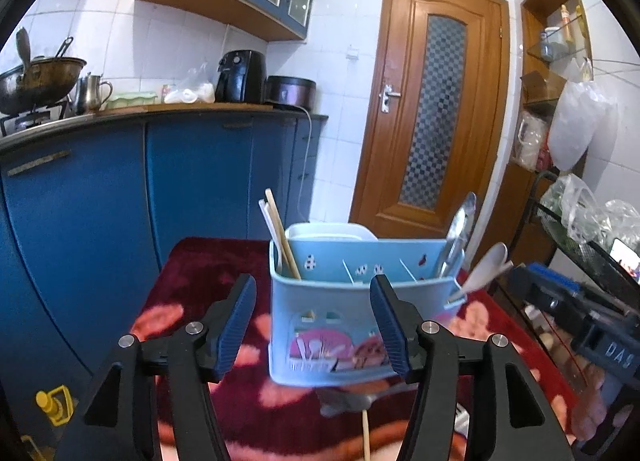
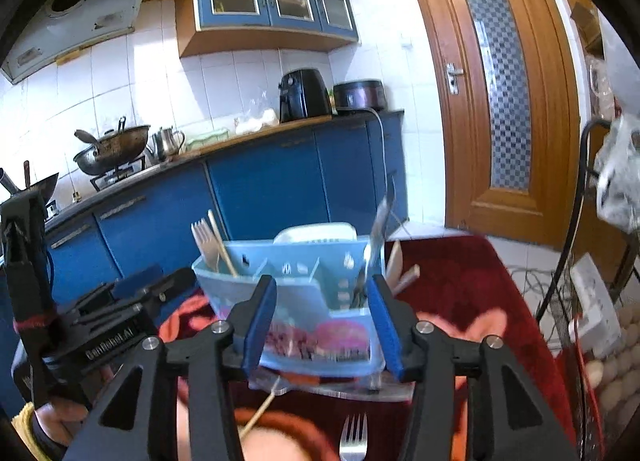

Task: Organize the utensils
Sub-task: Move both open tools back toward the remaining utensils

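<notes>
- Utensils are partly sorted: the light blue caddy (image 1: 320, 325) stands upright on the dark red, pink-flowered cloth (image 1: 192, 281), with chopsticks (image 1: 282, 237) in its left compartment and metal spoons (image 1: 458, 237) in its right one.
- From the right wrist view a pale fork (image 2: 204, 239) also shows in that left compartment, beside the chopsticks.
- A white spoon (image 1: 486, 267) leans at the caddy's right end; whether it sits inside or just outside the wall I cannot tell.
- The middle compartments look bare from here.
- Left gripper (image 1: 314, 325): jaws apart, nothing between the pads, the caddy just beyond them.
- Right gripper (image 2: 322, 325): jaws likewise apart and empty, aimed at the caddy's front face.
- Loose pieces lie on the cloth in front of the caddy: a metal fork (image 2: 354, 437) near the right gripper, a single wooden stick (image 2: 260, 409) and a blurred metal piece (image 1: 348, 401) at the caddy's foot.
- My reading: both hands are between picks, with the drop-offs done and more items to collect.
- The next move probably calls for dipping one gripper to the cloth, closing on the fork's handle, then lifting it clear of the caddy's rim.
- The flat fork on soft cloth may be awkward to pinch.
</notes>
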### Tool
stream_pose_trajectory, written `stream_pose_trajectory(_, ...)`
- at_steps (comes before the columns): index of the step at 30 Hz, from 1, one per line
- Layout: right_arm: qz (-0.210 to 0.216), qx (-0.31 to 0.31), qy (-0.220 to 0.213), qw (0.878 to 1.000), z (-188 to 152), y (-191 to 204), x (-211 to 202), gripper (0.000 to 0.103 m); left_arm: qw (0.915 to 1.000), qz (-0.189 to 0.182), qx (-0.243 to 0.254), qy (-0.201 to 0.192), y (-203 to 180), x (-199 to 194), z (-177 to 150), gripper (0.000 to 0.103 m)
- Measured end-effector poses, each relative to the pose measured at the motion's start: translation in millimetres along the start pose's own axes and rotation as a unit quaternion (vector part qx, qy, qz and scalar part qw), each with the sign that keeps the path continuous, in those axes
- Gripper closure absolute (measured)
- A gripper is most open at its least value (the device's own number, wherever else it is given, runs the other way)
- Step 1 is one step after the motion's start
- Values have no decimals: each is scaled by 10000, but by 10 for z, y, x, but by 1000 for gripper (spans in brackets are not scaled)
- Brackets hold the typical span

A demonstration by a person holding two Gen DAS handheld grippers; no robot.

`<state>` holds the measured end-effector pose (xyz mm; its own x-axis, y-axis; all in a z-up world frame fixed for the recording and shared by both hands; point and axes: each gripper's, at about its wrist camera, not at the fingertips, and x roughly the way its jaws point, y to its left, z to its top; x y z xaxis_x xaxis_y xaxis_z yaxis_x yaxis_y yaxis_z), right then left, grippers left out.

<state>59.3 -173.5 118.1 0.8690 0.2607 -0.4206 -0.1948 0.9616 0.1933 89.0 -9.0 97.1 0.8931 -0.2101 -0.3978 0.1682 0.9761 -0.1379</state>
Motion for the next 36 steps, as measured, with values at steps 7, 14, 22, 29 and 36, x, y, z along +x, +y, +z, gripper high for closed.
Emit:
stream_pose_trajectory(7,-95,84,275,9995,-214,-78,-53,50,9995,45,75,299,-15,-105,-123,40)
stream_pose_trajectory(14,-186,188,558,9981,-408,-170,-91,48,9970,-3,154,753,-55,-119,-321,40)
stream_pose_trajectory(22,-288,299,889,9952,-602,-301,-79,48,9932,-85,230,1141,-111,-78,-492,40)
stream_pose_trajectory(29,-404,412,1157,9916,-739,-424,-51,44,9889,-95,268,1458,-146,34,-598,40)
stream_pose_trajectory(36,-459,486,1395,9880,-865,-512,-25,44,9828,-139,411,1795,-207,156,-732,40)
